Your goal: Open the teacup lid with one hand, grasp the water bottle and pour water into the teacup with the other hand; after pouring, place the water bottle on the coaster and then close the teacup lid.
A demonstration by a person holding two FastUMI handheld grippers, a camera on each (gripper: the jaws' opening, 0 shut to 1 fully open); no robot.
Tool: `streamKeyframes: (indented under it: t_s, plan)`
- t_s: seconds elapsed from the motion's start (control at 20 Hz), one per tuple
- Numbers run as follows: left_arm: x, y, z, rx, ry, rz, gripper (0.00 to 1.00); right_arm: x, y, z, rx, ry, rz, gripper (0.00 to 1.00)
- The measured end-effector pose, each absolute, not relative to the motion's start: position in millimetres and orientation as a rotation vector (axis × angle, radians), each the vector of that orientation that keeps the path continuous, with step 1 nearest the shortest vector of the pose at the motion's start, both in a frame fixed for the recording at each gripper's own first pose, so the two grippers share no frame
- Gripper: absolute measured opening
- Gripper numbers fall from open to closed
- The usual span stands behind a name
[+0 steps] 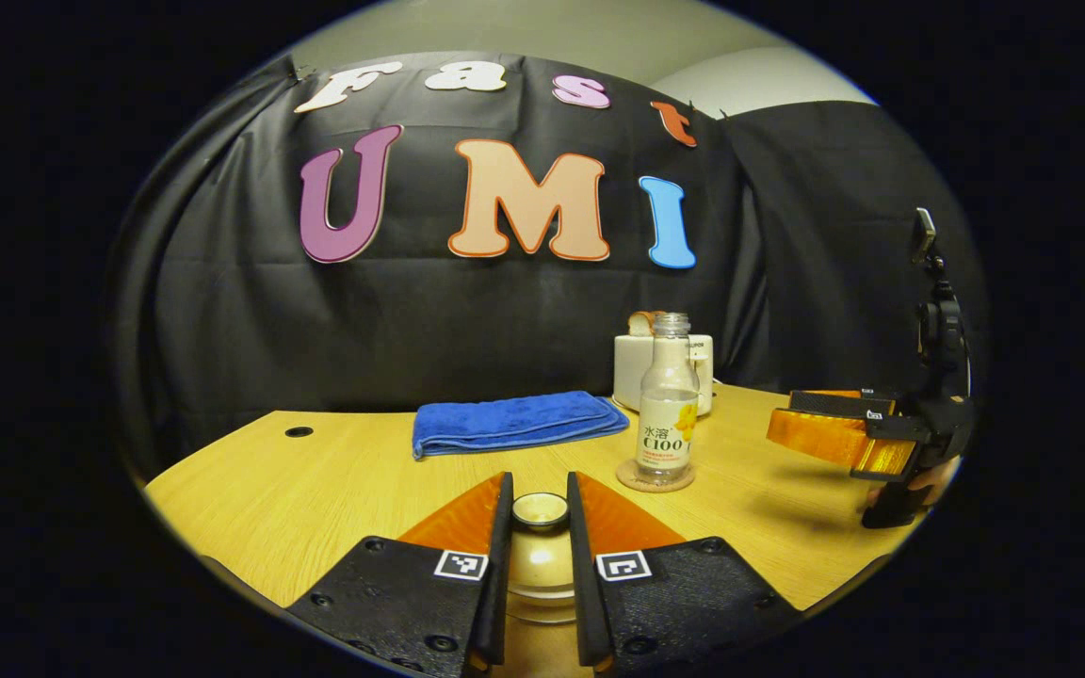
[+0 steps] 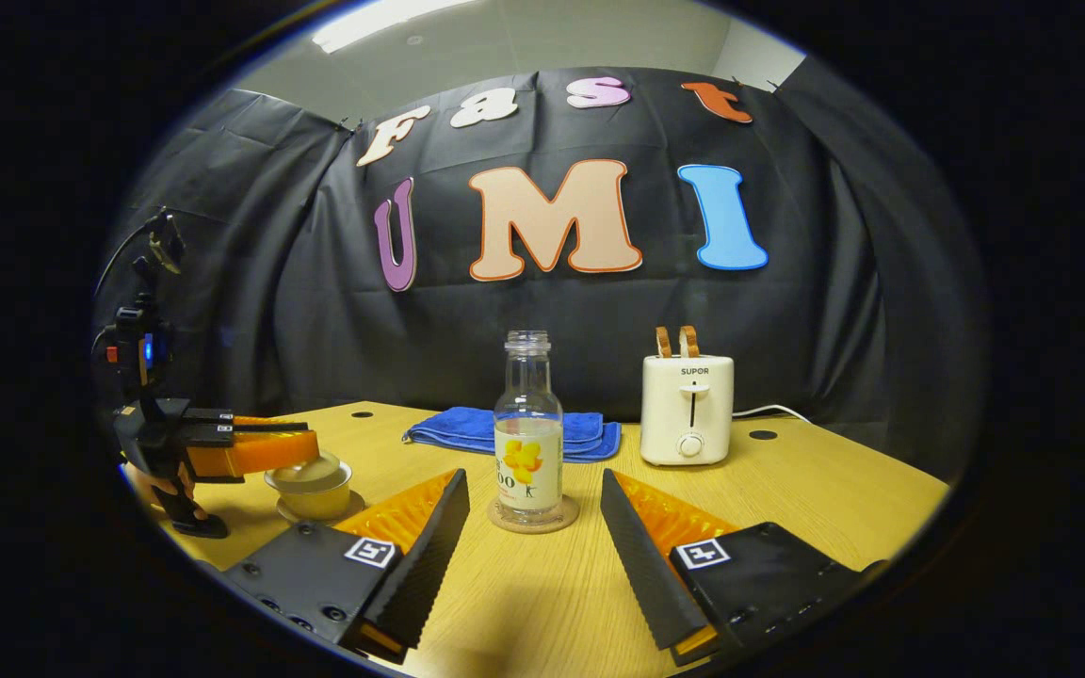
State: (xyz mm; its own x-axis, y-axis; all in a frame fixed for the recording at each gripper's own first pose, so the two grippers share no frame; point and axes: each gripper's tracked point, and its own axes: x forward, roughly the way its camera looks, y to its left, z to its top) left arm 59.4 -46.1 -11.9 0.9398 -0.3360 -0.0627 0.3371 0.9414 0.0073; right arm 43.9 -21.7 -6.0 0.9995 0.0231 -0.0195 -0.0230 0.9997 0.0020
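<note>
Bottle (image 2: 527, 428) on coaster (image 2: 533, 517) beyond wide-open right claw (image 2: 528, 527), left claw (image 1: 539, 508) gripping teacup lid (image 1: 540, 509)

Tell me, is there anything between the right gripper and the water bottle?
Nothing visible. In the right gripper view the right gripper is open, and the water bottle stands upright on its coaster straight ahead, with bare table between. The towel lies behind the bottle.

Left gripper view: low, very near teacup lid (image 1: 541, 509), facing wall. Right gripper view: farther back. Both share water bottle (image 2: 527, 435), towel (image 1: 514, 421).
</note>
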Motion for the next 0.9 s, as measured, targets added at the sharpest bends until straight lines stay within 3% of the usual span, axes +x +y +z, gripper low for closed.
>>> streamKeyframes:
  t_s: [0.1,0.2,0.25,0.4,0.55,0.6,0.65,0.75,0.8,0.9]
  plan:
    - [60,-47,-16,0.031,0.088,-0.343,0.27,41,-22,-6,0.002,0.019,0.025,0.96]
    - [61,-45,-19,0.038,0.11,-0.325,0.27,40,-22,-6,0.002,0.021,0.026,0.87]
    - [61,-43,-20,0.038,0.118,-0.316,0.27,40,-24,-6,0.002,0.021,0.021,0.96]
    - [62,-43,-21,0.039,0.124,-0.308,0.29,39,-23,-6,0.002,0.021,0.026,0.87]
    - [62,-40,-19,0.031,0.117,-0.295,0.33,38,-23,-5,0.002,0.02,0.023,0.92]
    - [61,-39,-18,0.025,0.109,-0.287,0.37,38,-24,-6,0.002,0.021,0.022,0.92]
    - [59,-35,-16,0.019,0.103,-0.276,0.47,38,-24,-6,0.002,0.021,0.022,0.87]
    - [56,-33,-13,0.001,0.079,-0.263,0.61,38,-24,-5,0.002,0.021,0.021,0.92]
    - [54,-31,-11,-0.002,0.069,-0.254,0.61,39,-25,-6,0.001,0.022,0.015,0.92]
    - [50,-28,-8,0.0,0.047,-0.238,0.7,39,-26,-6,0.0,0.021,0.007,0.92]
